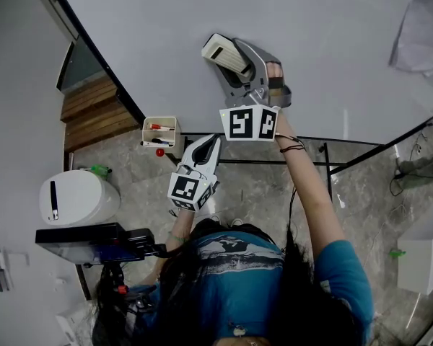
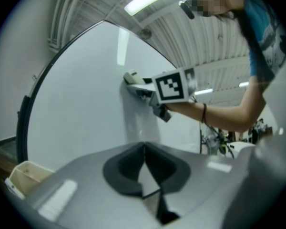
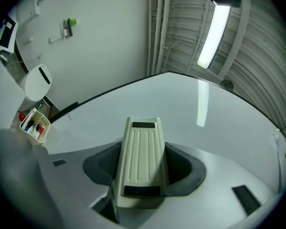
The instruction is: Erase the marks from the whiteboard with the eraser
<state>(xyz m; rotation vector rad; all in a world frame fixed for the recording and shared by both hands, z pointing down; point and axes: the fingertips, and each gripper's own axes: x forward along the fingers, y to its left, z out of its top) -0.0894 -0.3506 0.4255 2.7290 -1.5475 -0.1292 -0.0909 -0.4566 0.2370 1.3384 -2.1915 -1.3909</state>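
A large whiteboard fills the upper head view; I see no marks on the part in view. My right gripper is raised against it, shut on a cream ribbed eraser. The right gripper view has the eraser clamped between the dark pads, its front end at the board. My left gripper hangs lower, near the board's bottom edge, jaws together with nothing between them. From the left gripper view, the right gripper presses the eraser on the board.
A small cream marker holder with markers hangs at the board's lower left edge. A white round bin and a dark stand are on the floor to the left. The board's black frame legs stand below.
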